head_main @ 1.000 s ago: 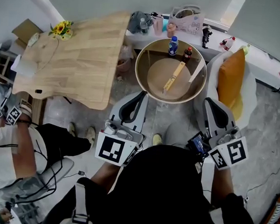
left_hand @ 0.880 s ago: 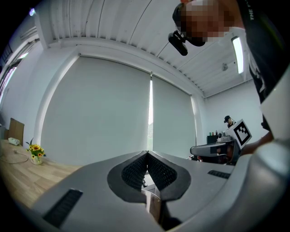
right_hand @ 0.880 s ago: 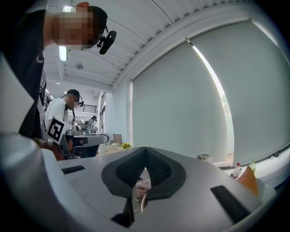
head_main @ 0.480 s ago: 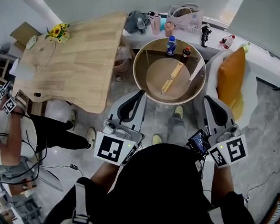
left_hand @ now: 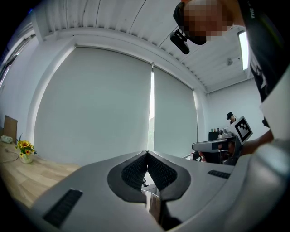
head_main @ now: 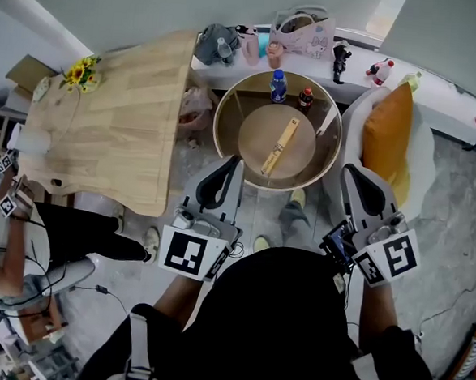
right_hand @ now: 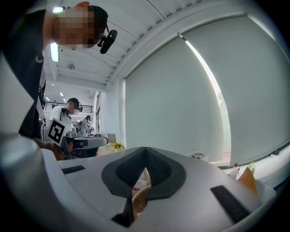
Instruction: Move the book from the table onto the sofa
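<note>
My left gripper (head_main: pixel 234 162) and right gripper (head_main: pixel 351 170) are pale grey, rounded shells, each with a black oval recess on top. Each carries a white cube (head_main: pixel 189 253) printed with black square markers. Inside the jaws I see black ribbed pads (left_hand: pixel 136 171). A small dark screen (head_main: pixel 337 242) sits on the right one. The wearer has a black top (head_main: pixel 285 326) and grey shoulder straps (head_main: pixel 135 353) with buckles.

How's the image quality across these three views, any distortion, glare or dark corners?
Head view: evenly lit and sharp, though the wooden table edge bows. Left gripper view: heavy fisheye, black corners, the window blinds curve. Right gripper view: same fisheye, with a ceiling lamp blown out.
</note>
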Demonstrator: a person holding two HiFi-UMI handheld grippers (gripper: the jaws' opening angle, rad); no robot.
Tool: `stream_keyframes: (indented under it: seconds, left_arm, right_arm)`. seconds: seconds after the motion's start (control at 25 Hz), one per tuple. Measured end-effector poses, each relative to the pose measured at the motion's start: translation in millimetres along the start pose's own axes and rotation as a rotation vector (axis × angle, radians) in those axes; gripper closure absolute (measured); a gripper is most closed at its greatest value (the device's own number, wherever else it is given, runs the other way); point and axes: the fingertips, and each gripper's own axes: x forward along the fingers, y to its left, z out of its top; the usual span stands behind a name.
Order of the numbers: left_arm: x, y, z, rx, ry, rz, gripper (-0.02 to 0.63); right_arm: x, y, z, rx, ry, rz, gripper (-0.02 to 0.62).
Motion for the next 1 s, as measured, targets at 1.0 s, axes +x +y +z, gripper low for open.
stream_keyframes:
  seconds: [1.0]
  left_arm:
    - [148.8, 33.6, -11.2, 0.048, 0.129, 0.098, 0.594]
  right_arm:
    - [95.0, -127.3, 10.3, 0.072, 0.03, 0.113, 0.589]
